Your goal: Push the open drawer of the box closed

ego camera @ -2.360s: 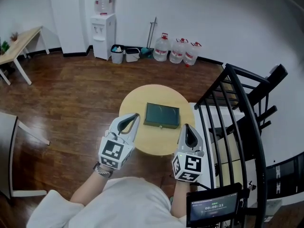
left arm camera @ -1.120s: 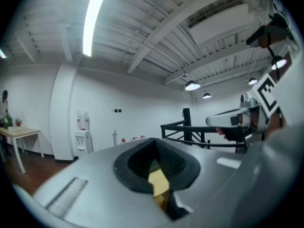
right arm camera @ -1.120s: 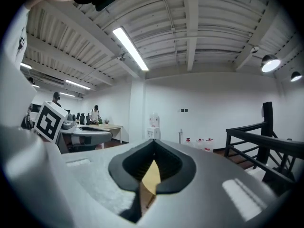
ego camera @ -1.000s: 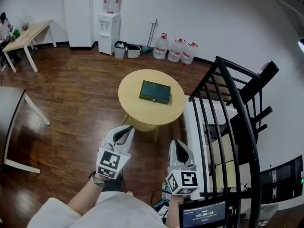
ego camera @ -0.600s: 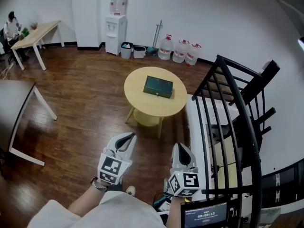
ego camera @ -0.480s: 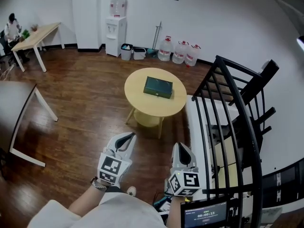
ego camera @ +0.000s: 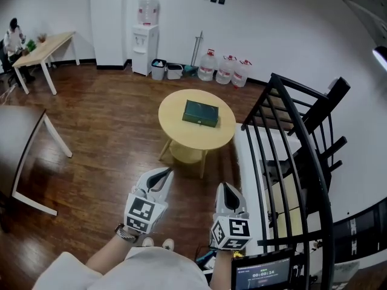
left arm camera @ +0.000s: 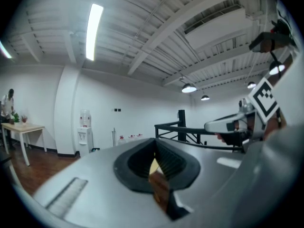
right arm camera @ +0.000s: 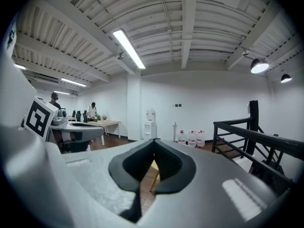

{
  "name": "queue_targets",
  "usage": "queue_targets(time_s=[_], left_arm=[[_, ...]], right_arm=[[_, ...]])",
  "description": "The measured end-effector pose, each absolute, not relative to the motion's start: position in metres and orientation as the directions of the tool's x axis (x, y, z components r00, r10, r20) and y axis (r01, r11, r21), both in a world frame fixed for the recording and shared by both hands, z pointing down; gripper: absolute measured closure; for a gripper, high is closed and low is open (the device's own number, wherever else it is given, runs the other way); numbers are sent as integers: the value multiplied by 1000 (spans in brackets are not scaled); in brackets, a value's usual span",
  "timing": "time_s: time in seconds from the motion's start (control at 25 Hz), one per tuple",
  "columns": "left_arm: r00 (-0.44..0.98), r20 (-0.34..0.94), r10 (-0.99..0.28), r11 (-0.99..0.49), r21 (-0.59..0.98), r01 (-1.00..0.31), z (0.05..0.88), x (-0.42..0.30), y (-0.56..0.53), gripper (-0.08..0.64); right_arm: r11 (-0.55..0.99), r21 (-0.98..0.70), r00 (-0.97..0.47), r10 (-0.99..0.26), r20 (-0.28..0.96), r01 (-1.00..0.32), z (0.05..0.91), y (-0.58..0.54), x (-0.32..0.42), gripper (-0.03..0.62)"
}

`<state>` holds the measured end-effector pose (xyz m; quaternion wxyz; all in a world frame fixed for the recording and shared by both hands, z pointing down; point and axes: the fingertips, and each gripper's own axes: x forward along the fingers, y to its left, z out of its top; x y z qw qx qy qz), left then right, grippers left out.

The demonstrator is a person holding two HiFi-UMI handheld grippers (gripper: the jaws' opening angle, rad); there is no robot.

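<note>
Standing well back from the box, both grippers empty

You're holding the left gripper (ego camera: pixel 163 174) and right gripper (ego camera: pixel 227 189) low at 6 o'clock, each with its jaws pressed together on nothing. The box (ego camera: pixel 201 113) is sitting at 12 o'clock, well apart from both, on the far half of the round table (ego camera: pixel 181 141). Its outline is looking flush, with no drawer sticking out that shows at this size. I'm judging the push done, with only a closer check left.
</note>
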<state>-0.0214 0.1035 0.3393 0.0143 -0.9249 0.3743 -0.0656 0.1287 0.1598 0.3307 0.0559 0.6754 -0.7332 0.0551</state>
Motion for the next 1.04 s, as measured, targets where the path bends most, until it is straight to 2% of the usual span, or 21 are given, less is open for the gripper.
queue_targets(time_s=[1.04], left_arm=[[740,116,-663,-749,-79,-658,341,-31,83,552]], right_arm=[[72,46,-65,-988,140,-996,324,134,111,591]])
